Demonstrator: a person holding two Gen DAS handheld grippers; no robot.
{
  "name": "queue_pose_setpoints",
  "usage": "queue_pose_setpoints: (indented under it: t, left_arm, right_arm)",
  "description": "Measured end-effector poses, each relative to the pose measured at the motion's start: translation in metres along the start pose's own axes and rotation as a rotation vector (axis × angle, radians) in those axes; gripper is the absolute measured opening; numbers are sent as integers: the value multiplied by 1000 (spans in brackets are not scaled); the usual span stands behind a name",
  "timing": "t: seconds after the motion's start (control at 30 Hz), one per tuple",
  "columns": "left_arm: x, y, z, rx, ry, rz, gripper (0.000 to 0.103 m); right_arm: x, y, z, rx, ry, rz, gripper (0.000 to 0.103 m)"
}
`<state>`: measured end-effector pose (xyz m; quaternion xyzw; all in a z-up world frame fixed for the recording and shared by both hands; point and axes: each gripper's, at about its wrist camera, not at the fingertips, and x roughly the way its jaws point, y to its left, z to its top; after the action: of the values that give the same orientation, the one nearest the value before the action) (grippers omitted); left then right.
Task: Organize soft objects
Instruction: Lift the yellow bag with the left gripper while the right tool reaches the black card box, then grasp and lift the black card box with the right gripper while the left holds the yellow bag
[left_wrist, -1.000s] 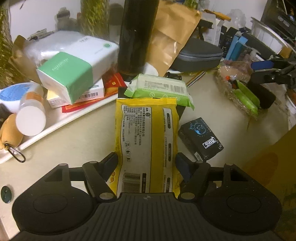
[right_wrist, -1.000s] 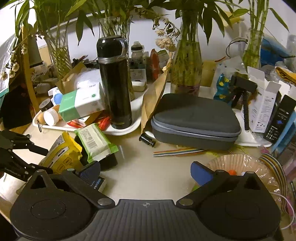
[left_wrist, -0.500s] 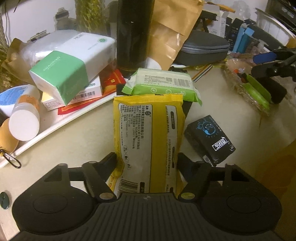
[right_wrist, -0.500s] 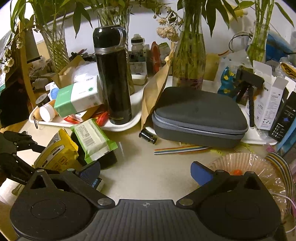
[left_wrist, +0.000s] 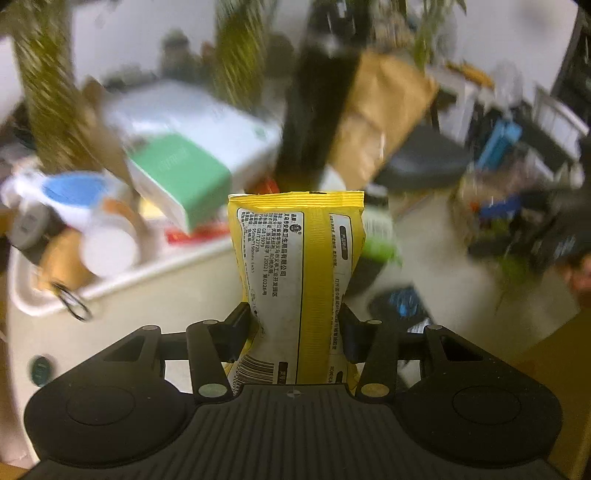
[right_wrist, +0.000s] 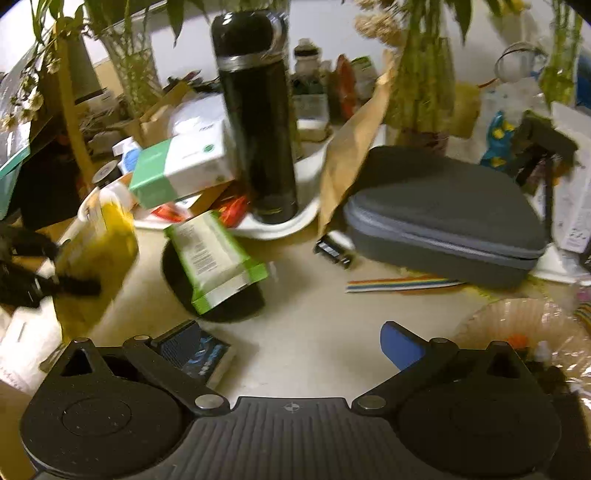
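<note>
Our left gripper (left_wrist: 295, 325), at the bottom centre of the left wrist view, pinches a yellow wipes pack (left_wrist: 295, 273) between its two black fingers (left_wrist: 236, 325). The pack stands upright in the middle of the frame, squeezed narrow where the fingers press it, with black printing and a barcode on its white panel. Everything behind it is smeared by motion blur. In the right wrist view the same pack shows as a yellow blur at the left edge.

Our right gripper (right_wrist: 291, 343) sits at the bottom of its own view with its fingers spread wide and nothing between them; one fingertip is a blue pad (right_wrist: 402, 347).

In the centre left of that view, a green wipes pack (right_wrist: 218, 258) lies tilted on a round black object (right_wrist: 221, 291) on the pale tabletop (right_wrist: 325, 332). A dark blue packet (right_wrist: 195, 354) lies at lower left, just beside the right gripper's left finger. A tall black flask (right_wrist: 258, 118) stands upright on a white tray (right_wrist: 280, 225) at upper centre, with a green and white tissue box (right_wrist: 181, 170) to its left. A grey zip case (right_wrist: 443, 206) fills the right middle.
</note>
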<state>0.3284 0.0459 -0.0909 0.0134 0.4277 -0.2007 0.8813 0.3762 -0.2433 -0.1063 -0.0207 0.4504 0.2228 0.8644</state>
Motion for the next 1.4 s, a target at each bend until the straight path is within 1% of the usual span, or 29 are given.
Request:
queue_pose_setpoints:
  t: [0.1,0.17,0.2,0.33,0.4,0.47,0.5,0.67,0.77,0.87,1.03,1.1,1.13,1.27,1.4]
  left_arm:
    - [-31,2,6,-34,-69,27,48]
    - [-51,1,6,-41,-104,62,48]
    - [-62,0,4,-43,-119,80,48]
    - [-96,-9,-7,-56,-163,107,48]
    - [-107,-12,-14,-60,-179,119,48]
    - [-116,-15,-20,-73,-192,131,48]
    - [-119,-17,-22,-75,-197,134,48]
    - [-132,-18,-32,-74,-219,126,48]
    - [-132,-17,-34,-69,-218,114,48]
    - [-129,-14,-36,-75,-205,115,48]
    - [-132,-10,-35,-98,-218,114,48]
    - [-132,-11,-36,-101,-223,117,48]
    - [-131,-11,-35,-102,-222,117,48]
    - [-128,-12,-35,-103,-213,120,48]
    - [-126,-11,-34,-105,-207,124,48]
  right_arm:
    - [9,6,0,0,42,64,102]
    - [14,10,0,-3,67,100,100]
    - [16,11,0,-3,78,116,95]
    - [26,18,1,-19,116,166,84]
    - [32,21,2,-30,142,200,68]
    - [41,26,1,-42,182,228,61]
    - [45,28,0,-46,200,242,60]
    - [61,39,-4,-78,262,294,58]
    - [68,45,-4,-94,277,300,58]
    - [72,49,-2,-114,268,316,58]
    - [79,56,2,-155,258,299,59]
    - [81,59,1,-179,253,286,64]
    - [82,60,1,-188,250,280,65]
    - [85,65,1,-224,240,270,65]
    - [83,71,2,-286,236,239,65]
